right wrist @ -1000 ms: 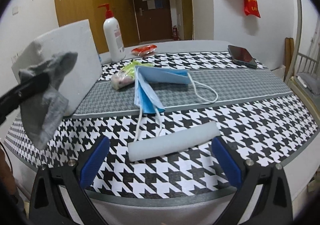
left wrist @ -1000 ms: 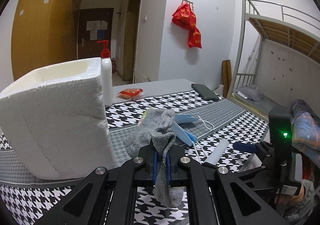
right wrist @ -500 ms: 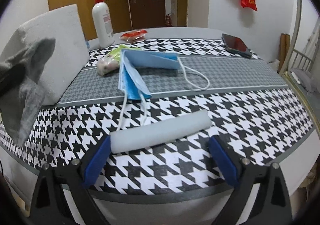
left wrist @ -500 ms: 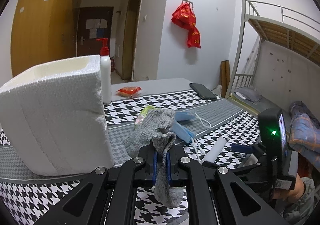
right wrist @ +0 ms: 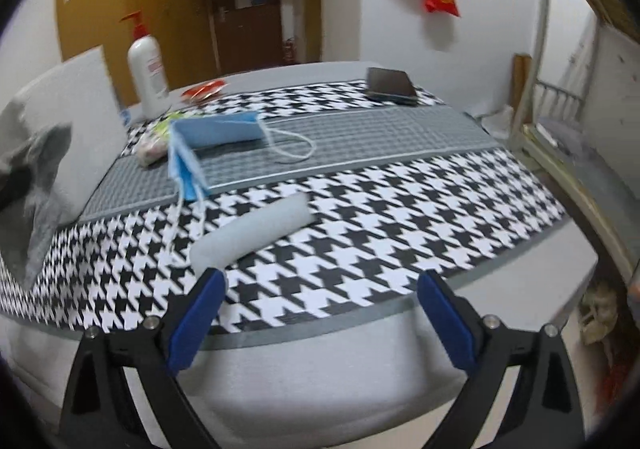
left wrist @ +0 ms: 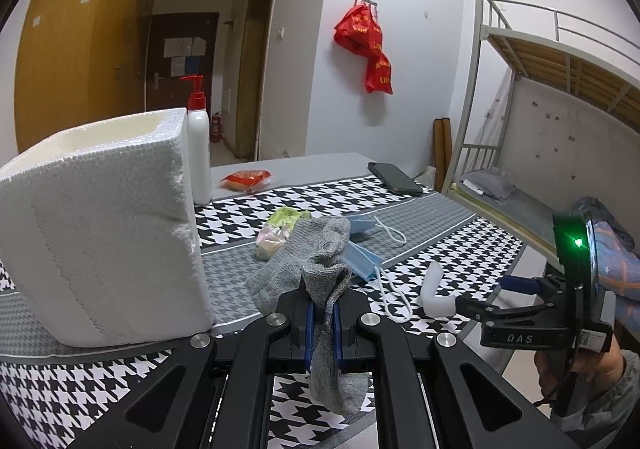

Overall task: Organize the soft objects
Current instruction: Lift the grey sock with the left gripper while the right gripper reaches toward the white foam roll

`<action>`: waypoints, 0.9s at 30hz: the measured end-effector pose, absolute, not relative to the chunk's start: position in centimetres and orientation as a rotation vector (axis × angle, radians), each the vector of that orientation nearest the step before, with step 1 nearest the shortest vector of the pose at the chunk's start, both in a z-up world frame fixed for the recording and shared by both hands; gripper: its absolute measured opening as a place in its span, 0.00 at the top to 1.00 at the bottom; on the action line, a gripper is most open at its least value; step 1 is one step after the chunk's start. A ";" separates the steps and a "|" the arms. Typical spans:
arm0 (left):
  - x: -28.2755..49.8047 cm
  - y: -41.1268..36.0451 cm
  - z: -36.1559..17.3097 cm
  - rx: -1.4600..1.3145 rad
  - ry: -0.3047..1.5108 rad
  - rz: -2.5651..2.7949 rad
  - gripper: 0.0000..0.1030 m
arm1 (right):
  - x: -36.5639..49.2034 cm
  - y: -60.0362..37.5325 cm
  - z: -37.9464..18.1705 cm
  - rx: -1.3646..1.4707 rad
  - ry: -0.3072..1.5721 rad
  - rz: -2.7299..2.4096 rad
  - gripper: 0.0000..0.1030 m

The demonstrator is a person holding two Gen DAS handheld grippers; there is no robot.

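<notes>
Left gripper (left wrist: pixel 322 323), bottom centre of the left wrist view: blue pads pressed together on a grey sock (left wrist: pixel 316 281), which bunches above the pads and hangs limp below them over the table edge. The same sock shows blurred at the far left edge of the right wrist view. Left of it, filling the left half of the left wrist frame, a white styrofoam box (left wrist: pixel 104 233) stands open-topped on the houndstooth tablecloth (left wrist: pixel 440 249). Behind the box's right corner, a white pump bottle (left wrist: pixel 199 145) with a red top stands upright. Right gripper (right wrist: pixel 320 313), lower centre of the right wrist view: fingers spread wide, nothing between them, hovering at the near table edge. In the left wrist view its body appears at the right edge, held in a hand (left wrist: pixel 592 369). Just beyond its left finger lies a white foam roll (right wrist: pixel 250 235), slanted up to the right; the finger's tip looks close to the roll's near end, contact not clear. Past the roll, centre left, a blue face mask (right wrist: pixel 208 141), folded, ear loops trailing, partly on the grey band of the cloth. Beside the mask, a small yellow-green and pink packet (right wrist: pixel 154 141). A red snack packet (left wrist: pixel 246 179) and a dark phone (right wrist: pixel 390 85) lie toward the far edge.
</notes>
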State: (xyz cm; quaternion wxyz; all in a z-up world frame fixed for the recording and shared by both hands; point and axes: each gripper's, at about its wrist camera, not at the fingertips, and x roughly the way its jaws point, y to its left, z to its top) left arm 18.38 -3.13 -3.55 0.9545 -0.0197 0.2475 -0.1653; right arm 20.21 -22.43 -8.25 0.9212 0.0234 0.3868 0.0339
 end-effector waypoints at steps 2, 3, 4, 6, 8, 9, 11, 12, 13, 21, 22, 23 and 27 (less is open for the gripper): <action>18.3 -2.9 -3.6 -0.038 0.501 -0.337 0.93 | 20.3 -22.5 -8.2 0.064 0.793 0.064 0.04; 18.2 -2.8 -3.6 -0.037 0.500 -0.339 0.93 | 20.3 -22.3 -8.2 0.062 0.794 0.057 0.04; 18.1 -2.7 -3.6 -0.035 0.499 -0.338 0.93 | 20.3 -22.1 -8.1 0.069 0.793 0.063 0.04; 17.9 -2.3 -3.6 -0.042 0.499 -0.337 0.93 | 20.1 -21.4 -7.8 0.064 0.786 0.102 0.04; 17.9 -2.3 -3.7 -0.047 0.498 -0.338 0.93 | 19.7 -20.3 -7.8 0.009 0.787 0.118 0.04; 17.8 -2.1 -3.7 -0.051 0.496 -0.337 0.93 | 19.5 -20.0 -7.9 0.001 0.793 0.129 0.04; 17.6 -1.7 -3.8 -0.060 0.494 -0.339 0.93 | 19.1 -19.5 -7.9 0.000 0.802 0.162 0.05; 17.6 -1.7 -3.8 -0.061 0.495 -0.341 0.93 | 18.9 -19.3 -7.9 0.000 0.799 0.163 0.04; 17.5 -1.5 -3.8 -0.064 0.493 -0.341 0.93 | 18.7 -19.0 -7.8 -0.005 0.798 0.161 0.04; 16.4 0.1 -3.8 -0.080 0.481 -0.345 0.93 | 19.3 -17.1 -7.6 0.085 0.796 0.169 0.05; 16.2 0.3 -3.8 -0.080 0.478 -0.345 0.93 | 19.6 -16.9 -7.9 0.098 0.803 0.165 0.08; 16.1 0.5 -3.9 -0.082 0.476 -0.343 0.93 | 19.8 -16.7 -8.1 0.100 0.811 0.163 0.12; 15.7 1.1 -4.1 -0.089 0.474 -0.347 0.93 | 20.7 -16.4 -8.8 0.127 0.839 0.133 0.21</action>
